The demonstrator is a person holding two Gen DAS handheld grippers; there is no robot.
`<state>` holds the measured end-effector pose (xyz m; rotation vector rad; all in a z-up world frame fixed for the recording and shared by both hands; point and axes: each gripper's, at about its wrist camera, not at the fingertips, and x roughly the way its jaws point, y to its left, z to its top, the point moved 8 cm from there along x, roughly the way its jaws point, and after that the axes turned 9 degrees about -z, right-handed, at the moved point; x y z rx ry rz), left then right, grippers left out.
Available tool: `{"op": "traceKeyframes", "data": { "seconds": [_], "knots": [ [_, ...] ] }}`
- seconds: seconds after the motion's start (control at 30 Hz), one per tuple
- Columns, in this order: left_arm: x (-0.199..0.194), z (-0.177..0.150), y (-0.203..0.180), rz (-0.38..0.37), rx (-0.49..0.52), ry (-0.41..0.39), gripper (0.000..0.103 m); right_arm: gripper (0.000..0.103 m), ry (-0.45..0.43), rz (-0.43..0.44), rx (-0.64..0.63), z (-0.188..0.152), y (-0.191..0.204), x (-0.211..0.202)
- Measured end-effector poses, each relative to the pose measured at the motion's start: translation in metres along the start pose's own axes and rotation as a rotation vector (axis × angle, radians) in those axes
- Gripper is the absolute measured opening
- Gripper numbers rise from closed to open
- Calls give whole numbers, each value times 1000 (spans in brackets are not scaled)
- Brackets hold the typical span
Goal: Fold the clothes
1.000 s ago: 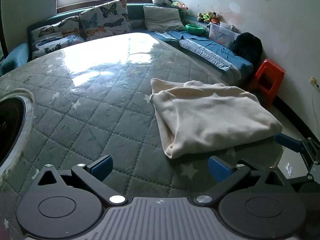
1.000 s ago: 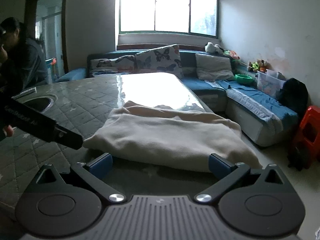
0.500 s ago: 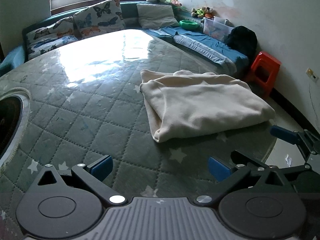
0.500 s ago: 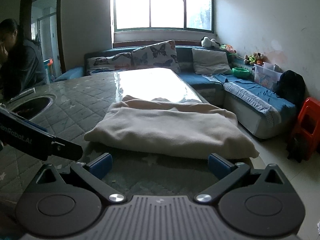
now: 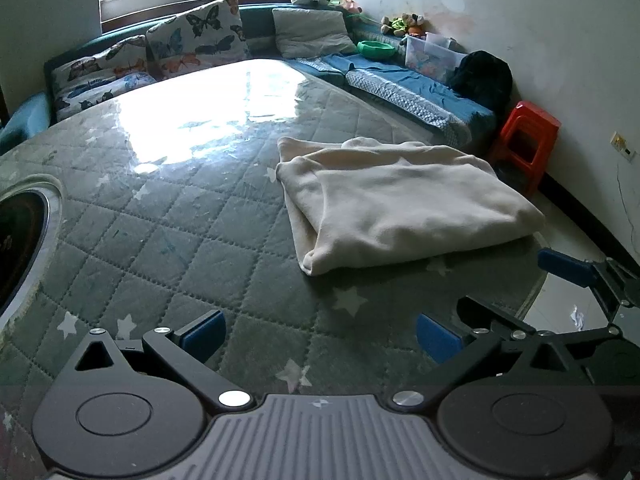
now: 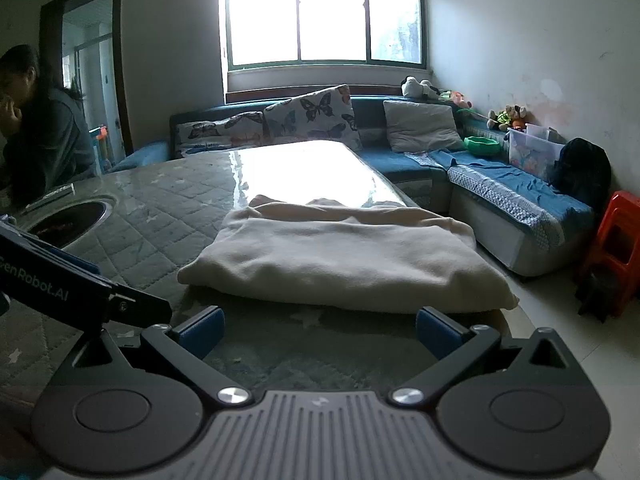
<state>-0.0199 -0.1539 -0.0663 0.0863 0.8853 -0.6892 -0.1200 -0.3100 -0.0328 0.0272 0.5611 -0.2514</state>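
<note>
On the green quilted table [image 5: 168,240], near its right-hand edge, lies a cream garment [image 5: 400,204], folded into a thick rectangular bundle. Left wrist view: long axis of the bundle runs from near-left to far-right across the picture. Rounded fold edge faces the viewer at lower left; a thinner under-layer sticks out along the left short side and at the far corner. Right wrist view: cream garment [image 6: 344,256] sits square across the picture, long axis left to right, the thick fold edge toward the camera, loose layered edges toward the window [image 6: 324,16].

Left tool [image 5: 320,330]: blue pads spread wide, nothing between them, over bare table short of the garment and not touching it. Right tool [image 6: 318,330]: likewise spread wide, empty, pads just short of the near fold edge, no contact visible. The right tool also shows at the right border of the left wrist view, beside the table edge; the left tool's body enters the right wrist view at left.

Surroundings: round recessed opening [image 5: 20,240] in the table at left; butterfly cushions [image 5: 200,36] on a blue sofa [image 5: 416,88] beyond; red stool [image 5: 524,136] by the wall; seated person [image 6: 36,128] at far left, right wrist view.
</note>
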Motion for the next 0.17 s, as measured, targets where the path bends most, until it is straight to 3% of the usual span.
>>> {"op": "traceKeyframes", "data": {
  "seconds": [0.17],
  "knots": [
    [-1, 0, -2, 2, 6, -1, 103, 103, 4, 1, 9, -1, 0, -1]
  ]
}}
